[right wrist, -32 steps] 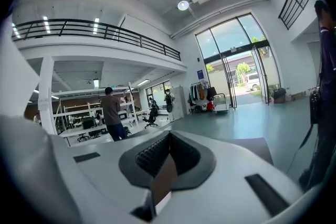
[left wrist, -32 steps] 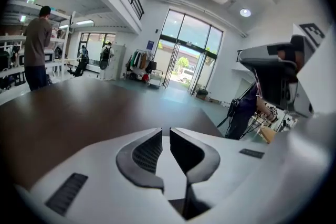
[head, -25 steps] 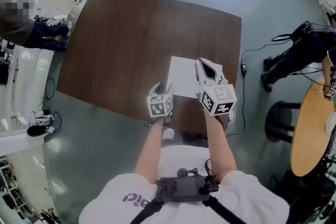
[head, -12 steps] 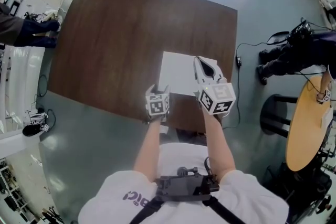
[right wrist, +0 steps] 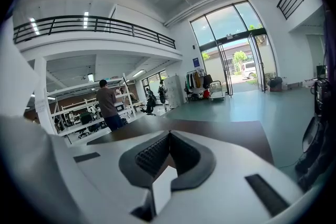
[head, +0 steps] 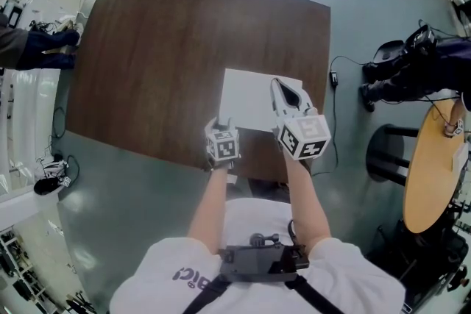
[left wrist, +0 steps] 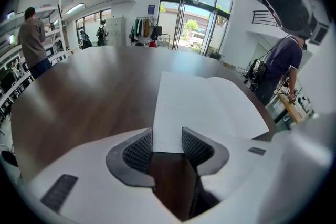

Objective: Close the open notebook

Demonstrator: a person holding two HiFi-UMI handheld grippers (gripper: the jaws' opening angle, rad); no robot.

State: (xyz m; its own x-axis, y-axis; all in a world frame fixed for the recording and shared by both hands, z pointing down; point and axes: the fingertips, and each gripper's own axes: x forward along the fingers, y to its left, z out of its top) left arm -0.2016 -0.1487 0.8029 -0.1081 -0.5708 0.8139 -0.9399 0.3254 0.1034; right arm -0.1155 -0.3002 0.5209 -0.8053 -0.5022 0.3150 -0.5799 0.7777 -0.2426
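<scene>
The open notebook (head: pixel 250 103) lies flat with white pages up near the front edge of the dark brown table (head: pixel 169 55). My left gripper (head: pixel 223 123) points steeply down at the notebook's near left corner. Its jaws are closing. In the left gripper view the page's near edge (left wrist: pixel 168 136) shows in the gap between the pads of my left gripper (left wrist: pixel 167 140), flat on the table and not pinched. My right gripper (head: pixel 280 87) hovers over the right page with its tips together. In the right gripper view a sliver of white page (right wrist: pixel 163 186) shows below my right gripper (right wrist: pixel 169 136).
The table's near edge (head: pixel 250 176) runs just behind both grippers. A person in dark clothes (head: pixel 434 62) stands right of the table beside a round yellow table (head: pixel 430 173) and a black stool (head: pixel 390 158). Another person (head: pixel 29 48) stands at the far left. A cable (head: pixel 335 92) trails on the floor.
My left gripper has sunk toward the notebook's near left corner. The right gripper has stayed over the right page.
</scene>
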